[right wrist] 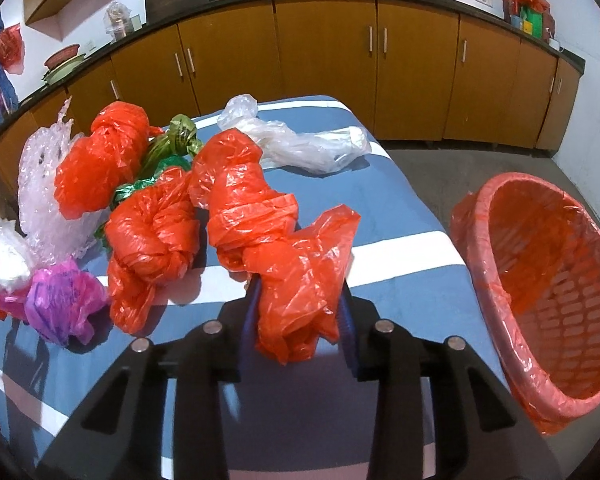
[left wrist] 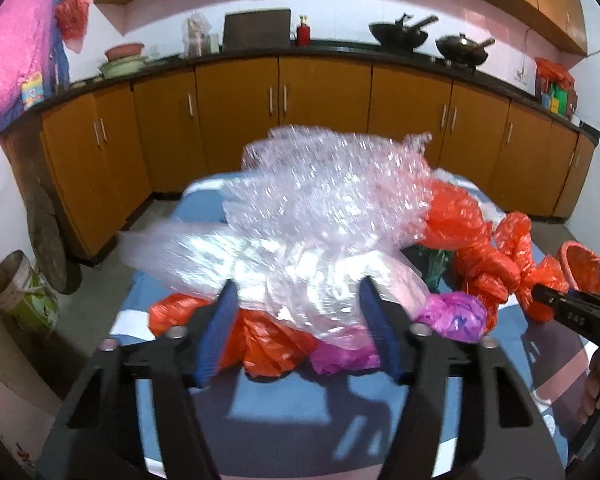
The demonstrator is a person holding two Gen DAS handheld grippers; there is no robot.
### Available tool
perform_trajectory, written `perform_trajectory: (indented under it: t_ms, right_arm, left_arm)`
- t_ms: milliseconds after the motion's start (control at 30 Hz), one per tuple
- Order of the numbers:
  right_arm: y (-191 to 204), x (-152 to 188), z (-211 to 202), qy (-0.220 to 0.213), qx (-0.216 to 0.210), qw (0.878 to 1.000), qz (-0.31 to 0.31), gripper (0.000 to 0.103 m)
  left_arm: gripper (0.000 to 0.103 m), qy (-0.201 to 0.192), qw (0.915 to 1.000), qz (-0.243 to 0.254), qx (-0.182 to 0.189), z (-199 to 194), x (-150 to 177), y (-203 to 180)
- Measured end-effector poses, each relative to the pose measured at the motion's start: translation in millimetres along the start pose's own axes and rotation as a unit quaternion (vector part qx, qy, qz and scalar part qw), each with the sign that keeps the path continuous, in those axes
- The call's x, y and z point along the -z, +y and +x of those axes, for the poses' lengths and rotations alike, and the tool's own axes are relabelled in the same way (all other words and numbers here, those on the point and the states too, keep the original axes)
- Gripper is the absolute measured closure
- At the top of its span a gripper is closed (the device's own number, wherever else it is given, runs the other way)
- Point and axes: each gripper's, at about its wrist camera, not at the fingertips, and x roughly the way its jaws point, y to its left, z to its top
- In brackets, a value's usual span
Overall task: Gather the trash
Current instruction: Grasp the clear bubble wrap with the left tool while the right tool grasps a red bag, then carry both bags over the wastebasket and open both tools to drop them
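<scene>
Crumpled plastic bags lie on a blue and white striped table [right wrist: 388, 216]. My left gripper [left wrist: 298, 308] is open, its blue fingers on either side of a clear bubble-wrap sheet [left wrist: 324, 208] that sits over orange [left wrist: 264, 344] and magenta [left wrist: 452, 314] bags. The bubble wrap also shows at the left of the right wrist view [right wrist: 44, 184]. My right gripper [right wrist: 298, 308] is shut on a long knotted orange bag [right wrist: 268, 232]. A red basket lined with orange plastic [right wrist: 548, 280] stands at the table's right edge.
More knotted orange bags [right wrist: 152, 236], a green bag [right wrist: 172, 148], a magenta bag [right wrist: 60, 300] and a clear bag [right wrist: 300, 144] lie on the table. Brown cabinets [right wrist: 324, 56] with a dark counter stand behind. A bucket [left wrist: 20, 292] sits on the floor at left.
</scene>
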Motion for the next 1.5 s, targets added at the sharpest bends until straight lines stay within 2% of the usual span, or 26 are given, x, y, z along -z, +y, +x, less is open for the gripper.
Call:
perform_trajectory:
  t_ms: [67,133,233,467,733,933,1100,1300,1500]
  right_arm:
    - [0,0,0,0.001,0.000,1.000,0.000,0.068]
    - [-1,-1,0,0.000,0.000,1.000,0.000,0.068]
    - [-2,0,-1,-0.001,0.001,1.000,0.001,0.068]
    - [-4,0,-17,-0.016,-0.001,1.000,0.004,0.069]
    - [-8,-2,-53,-0.050,-0.005,0.999,-0.002,0.072]
    - [-24,-2,-86,-0.078,-0.002,0.997,0.010,0.073]
    - [-54,-1,-110,-0.095,0.016,0.995,0.032,0.073]
    - [-116,6,-138,-0.114,0.077,0.988,0.075,0.073]
    - [-177,20,-147,-0.107,0.139,0.977,0.120,0.073]
  left_arm:
    - [0.061,0.009,0.9999,-0.004,0.007,4,2,0]
    - [0.083,0.013,0.9998,-0.005,0.012,4,4,0]
    - [0.095,0.013,0.9996,-0.008,0.024,2,4,0]
    - [0.097,-0.018,0.9996,-0.006,0.021,-19,-8,0]
    - [0.097,-0.059,0.9977,0.007,0.032,-52,-26,-14]
    - [0.097,-0.080,0.9939,0.020,0.074,-69,-36,-45]
    - [0.097,-0.082,0.9891,0.034,0.118,-70,-39,-78]
    - [0.097,-0.074,0.9795,0.061,0.177,-62,-38,-137]
    - [0.097,-0.067,0.9651,0.103,0.231,-54,-36,-206]
